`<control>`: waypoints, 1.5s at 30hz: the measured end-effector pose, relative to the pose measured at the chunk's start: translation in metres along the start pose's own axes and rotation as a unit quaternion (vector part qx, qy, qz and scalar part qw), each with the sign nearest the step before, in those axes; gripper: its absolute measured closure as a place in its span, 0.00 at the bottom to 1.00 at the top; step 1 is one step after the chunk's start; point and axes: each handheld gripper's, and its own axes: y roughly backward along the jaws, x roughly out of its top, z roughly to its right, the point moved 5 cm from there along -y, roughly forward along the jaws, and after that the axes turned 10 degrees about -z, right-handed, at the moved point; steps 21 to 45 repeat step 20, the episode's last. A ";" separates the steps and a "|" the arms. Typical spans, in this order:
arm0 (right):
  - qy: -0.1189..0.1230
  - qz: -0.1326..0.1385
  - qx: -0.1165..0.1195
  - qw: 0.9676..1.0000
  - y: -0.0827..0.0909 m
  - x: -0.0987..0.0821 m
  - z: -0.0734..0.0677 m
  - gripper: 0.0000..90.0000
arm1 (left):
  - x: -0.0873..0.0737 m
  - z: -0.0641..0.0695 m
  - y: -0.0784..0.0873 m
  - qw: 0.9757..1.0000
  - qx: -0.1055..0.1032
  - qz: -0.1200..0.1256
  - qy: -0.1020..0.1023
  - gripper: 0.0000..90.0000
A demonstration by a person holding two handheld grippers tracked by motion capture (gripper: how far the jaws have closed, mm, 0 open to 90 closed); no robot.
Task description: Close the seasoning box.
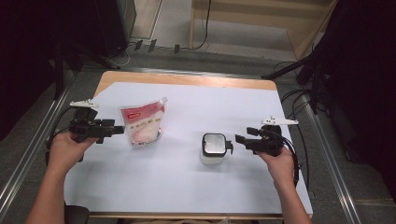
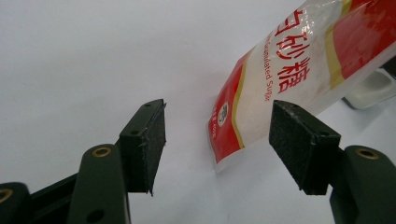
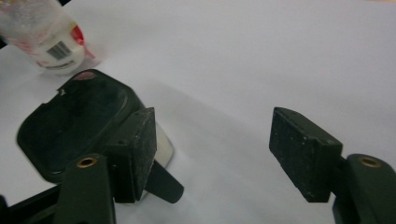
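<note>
A red and white sugar pouch (image 1: 141, 123) lies flat on the white sheet, left of centre. My left gripper (image 1: 116, 129) points at its left edge with the jaws open. In the left gripper view the pouch's corner (image 2: 280, 84) lies just beyond the gap of that gripper (image 2: 217, 126), and neither pad touches it. A small white container with a dark lid (image 1: 214, 147) stands right of centre. My right gripper (image 1: 240, 136) is open just to its right. In the right gripper view the dark lid (image 3: 74, 126) sits beside the left jaw of the right gripper (image 3: 212, 135), with nothing between the pads.
A white sheet (image 1: 187, 186) covers the wooden table (image 1: 187, 78). Black stands and cables (image 1: 299, 100) flank the table on the floor. The pouch (image 3: 44, 35) appears far off in the right gripper view, the container (image 2: 373, 88) far off in the left one.
</note>
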 end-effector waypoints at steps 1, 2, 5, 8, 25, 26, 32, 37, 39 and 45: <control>-0.005 0.001 -0.004 1.000 -0.001 0.000 0.002 0.34 | 0.000 0.000 0.000 1.000 0.001 0.001 -0.001 0.42; -0.009 0.005 -0.006 1.000 -0.002 0.000 0.003 0.33 | 0.000 0.000 0.000 1.000 0.001 0.001 -0.003 0.42; -0.012 0.007 -0.020 1.000 -0.004 -0.001 0.009 0.32 | -0.001 -0.001 -0.002 1.000 0.004 0.004 -0.008 0.42; -0.017 0.005 -0.024 1.000 -0.005 -0.003 0.013 0.31 | -0.001 -0.002 -0.003 1.000 0.004 0.004 -0.007 0.41; -0.031 0.006 -0.032 0.999 -0.008 -0.005 0.022 0.29 | -0.004 -0.005 -0.004 1.000 0.004 0.004 -0.005 0.40; -0.031 0.006 -0.032 0.999 -0.008 -0.005 0.022 0.29 | -0.004 -0.005 -0.004 1.000 0.004 0.004 -0.005 0.40; -0.031 0.006 -0.032 0.999 -0.008 -0.005 0.022 0.29 | -0.004 -0.005 -0.004 1.000 0.004 0.004 -0.005 0.40; -0.031 0.006 -0.032 0.999 -0.008 -0.005 0.022 0.29 | -0.004 -0.005 -0.004 1.000 0.004 0.004 -0.005 0.40; -0.031 0.006 -0.032 0.999 -0.008 -0.005 0.022 0.29 | -0.004 -0.005 -0.004 1.000 0.004 0.004 -0.005 0.40; -0.031 0.006 -0.032 0.999 -0.008 -0.005 0.022 0.29 | -0.004 -0.005 -0.004 1.000 0.004 0.004 -0.005 0.40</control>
